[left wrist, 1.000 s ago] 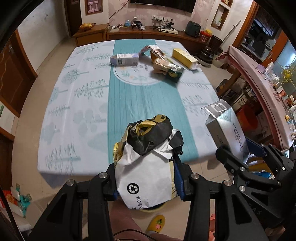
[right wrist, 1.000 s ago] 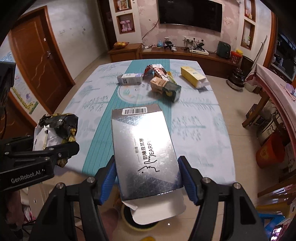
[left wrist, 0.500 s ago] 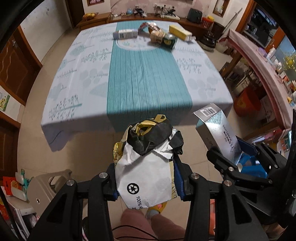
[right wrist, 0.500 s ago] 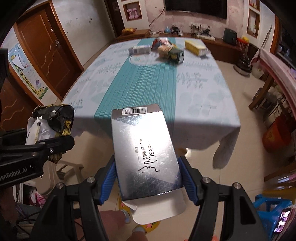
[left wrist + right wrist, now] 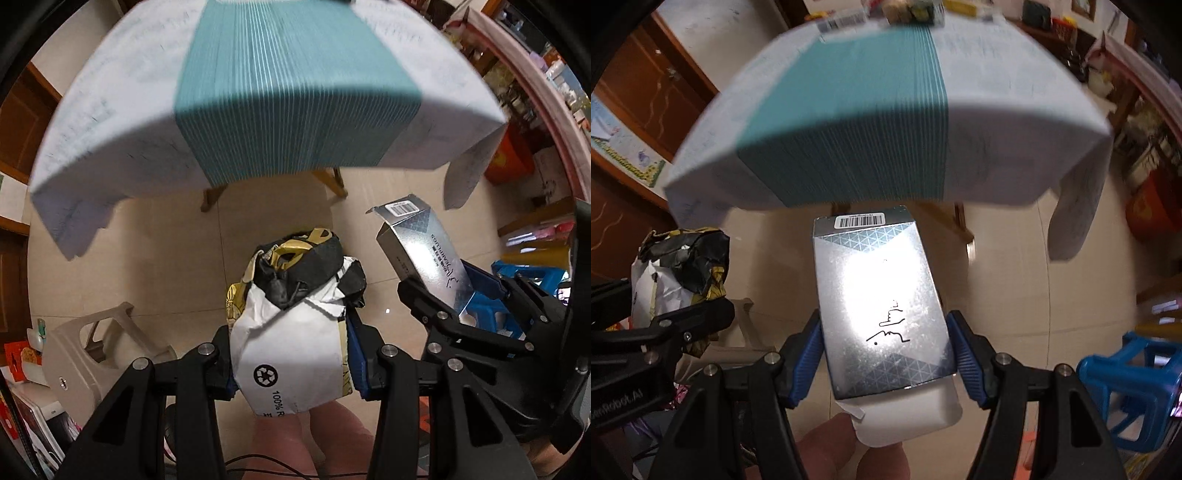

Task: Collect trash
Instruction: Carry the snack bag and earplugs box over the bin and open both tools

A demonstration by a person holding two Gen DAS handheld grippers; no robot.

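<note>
My left gripper [image 5: 291,354] is shut on a crumpled paper bag [image 5: 291,321], white with a recycling mark, black and gold on top. It also shows in the right wrist view [image 5: 679,269]. My right gripper [image 5: 886,358] is shut on a silver box [image 5: 882,306] with a barcode at its far end; the box also shows in the left wrist view [image 5: 424,251]. Both are held low over the beige floor, in front of the table's near edge. More trash [image 5: 908,7] lies at the table's far end.
The table [image 5: 110,122] with its white and teal cloth hangs over ahead, wooden legs [image 5: 332,181] below. A beige plastic stool [image 5: 85,350] stands at the left, a blue stool [image 5: 1126,384] at the right. An orange bin [image 5: 1152,203] sits far right.
Both grippers have pulled back and dropped below the table's edge, tilting down toward the floor. Each keeps its hold on its piece of trash.
</note>
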